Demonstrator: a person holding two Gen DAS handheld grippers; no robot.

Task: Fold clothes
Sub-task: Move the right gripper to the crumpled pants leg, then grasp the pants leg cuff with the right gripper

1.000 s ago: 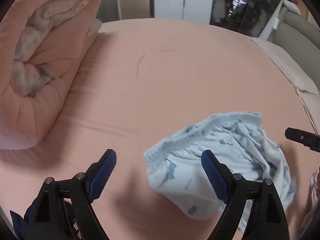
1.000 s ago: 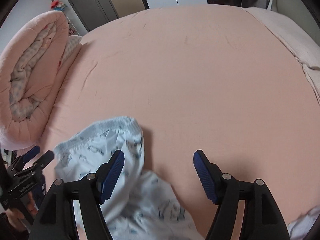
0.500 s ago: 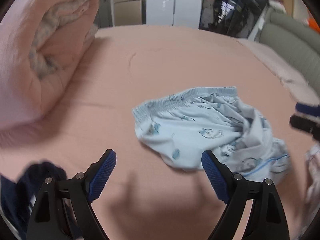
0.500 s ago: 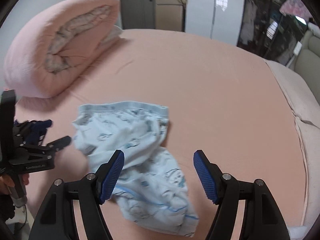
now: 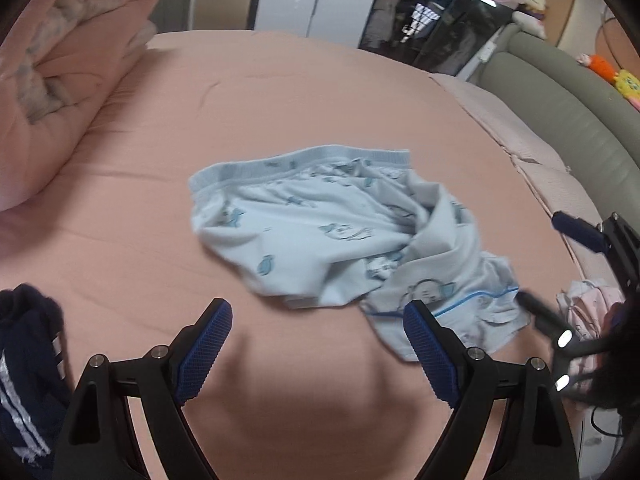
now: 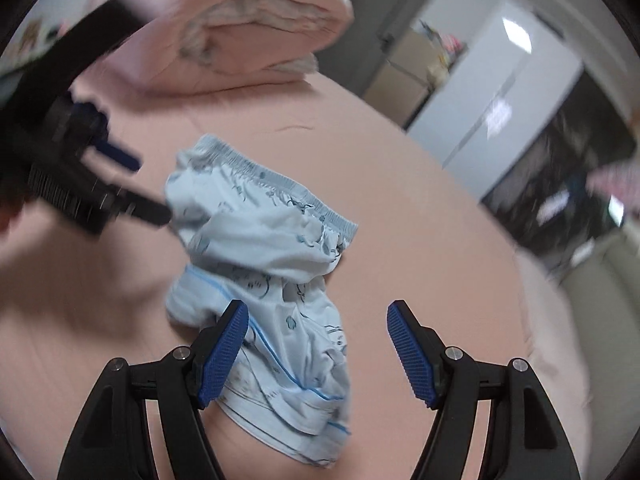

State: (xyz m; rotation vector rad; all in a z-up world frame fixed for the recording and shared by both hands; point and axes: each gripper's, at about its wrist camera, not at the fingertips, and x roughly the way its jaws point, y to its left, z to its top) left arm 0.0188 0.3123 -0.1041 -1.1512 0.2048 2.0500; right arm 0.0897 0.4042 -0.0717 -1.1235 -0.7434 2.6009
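Left wrist view alone shows a dark navy garment w/ white stripes (image 5: 28,364) at the near-left edge of the bed and a small pink garment (image 5: 588,308) at right; right view alone is blurred. Left claw (image 5: 316,344) wide open, holds nothing, over bare pink bed sheet (image 5: 280,92). Right claw (image 6: 318,344) wide open, left pad over crumpled light-blue printed shorts (image 5: 340,236), no grip. Shorts lie mid-bed beside the rolled pink quilt (image 6: 224,20); in the left view, long axis runs upper-left to lower-right, waistband toward the far side.
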